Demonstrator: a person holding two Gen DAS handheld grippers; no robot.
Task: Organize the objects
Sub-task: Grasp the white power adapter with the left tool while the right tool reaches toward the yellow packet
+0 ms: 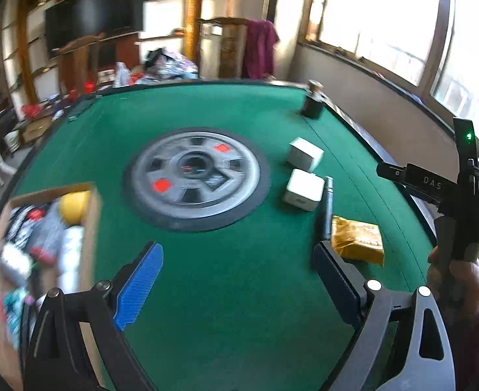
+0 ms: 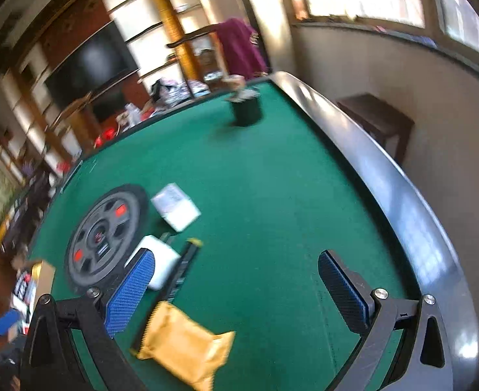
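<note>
Objects are still waiting on the felt: I'm swinging the left gripper (image 1: 239,280) and right gripper (image 2: 236,293), both wide and empty, toward the yellow packet (image 2: 187,348) at six o'clock; next I'm straddling it.

The green felt surface (image 1: 232,280) has a round grey hub (image 1: 196,176) set in its middle. On it lie a cardboard box (image 1: 91,228) at the left, two white cubes (image 1: 305,154) (image 1: 304,189), a dark pen-like stick (image 1: 326,208), a yellow packet (image 1: 358,239), and a dark jar (image 1: 311,106) at the far corner.
</note>
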